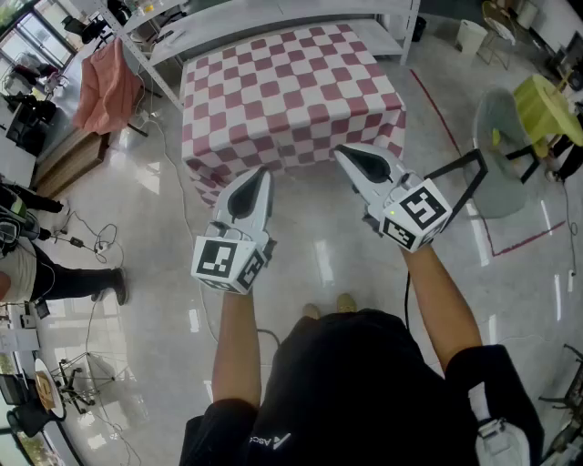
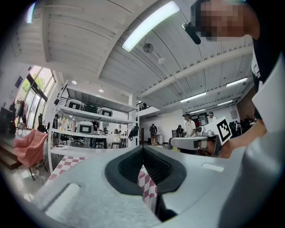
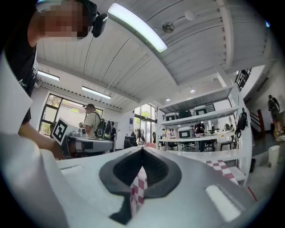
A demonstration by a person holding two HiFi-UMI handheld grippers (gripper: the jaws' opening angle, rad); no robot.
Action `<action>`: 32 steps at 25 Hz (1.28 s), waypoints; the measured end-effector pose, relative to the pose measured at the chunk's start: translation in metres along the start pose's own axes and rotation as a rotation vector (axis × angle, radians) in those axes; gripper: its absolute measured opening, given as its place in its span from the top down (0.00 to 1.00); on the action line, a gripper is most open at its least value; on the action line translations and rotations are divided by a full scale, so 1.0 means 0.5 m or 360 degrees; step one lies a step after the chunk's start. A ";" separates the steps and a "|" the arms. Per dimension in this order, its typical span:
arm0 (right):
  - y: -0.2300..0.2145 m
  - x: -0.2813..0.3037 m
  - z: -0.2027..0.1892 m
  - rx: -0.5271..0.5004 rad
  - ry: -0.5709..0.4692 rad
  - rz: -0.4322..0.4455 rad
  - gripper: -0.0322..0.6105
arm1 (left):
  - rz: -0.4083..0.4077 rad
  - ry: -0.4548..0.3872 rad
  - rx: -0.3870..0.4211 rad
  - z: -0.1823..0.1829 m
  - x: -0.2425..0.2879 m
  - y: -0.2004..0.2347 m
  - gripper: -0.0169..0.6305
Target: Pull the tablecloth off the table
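A red-and-white checked tablecloth (image 1: 291, 86) covers a small table ahead of me and hangs over its near side. My left gripper (image 1: 261, 173) is shut on the cloth's near hanging edge, towards the left. My right gripper (image 1: 339, 152) is shut on the same edge further right. In the left gripper view, a fold of the checked cloth (image 2: 146, 181) is pinched between the dark pads (image 2: 129, 167). The right gripper view likewise has a strip of checked cloth (image 3: 139, 189) caught between its closed jaws. Both grippers point up and away from my body.
A white shelf rack (image 1: 273, 23) stands just behind the table. A pink cloth (image 1: 105, 82) hangs over a stand at the left. At the right are a grey chair (image 1: 501, 155) and a yellow-green seat (image 1: 545, 109), with a red tape line (image 1: 446, 118) on the floor. Cables (image 1: 91, 241) lie at the left.
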State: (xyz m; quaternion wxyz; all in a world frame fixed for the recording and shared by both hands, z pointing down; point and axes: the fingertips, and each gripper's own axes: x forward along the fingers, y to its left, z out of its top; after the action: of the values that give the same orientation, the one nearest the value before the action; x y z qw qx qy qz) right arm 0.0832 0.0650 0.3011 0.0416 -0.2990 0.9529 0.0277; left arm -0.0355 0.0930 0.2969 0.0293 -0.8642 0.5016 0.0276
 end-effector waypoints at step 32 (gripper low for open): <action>-0.198 0.039 -0.018 -0.0050 -0.0045 0.0045 0.95 | 0.0166 0.0003 0.0058 -0.030 0.177 0.069 0.96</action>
State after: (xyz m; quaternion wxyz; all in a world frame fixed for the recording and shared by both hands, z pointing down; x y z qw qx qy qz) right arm 0.1235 -0.0279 0.3055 0.0501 -0.2856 0.9559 0.0474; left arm -0.0214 -0.0019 0.3040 0.0431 -0.8362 0.5464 0.0193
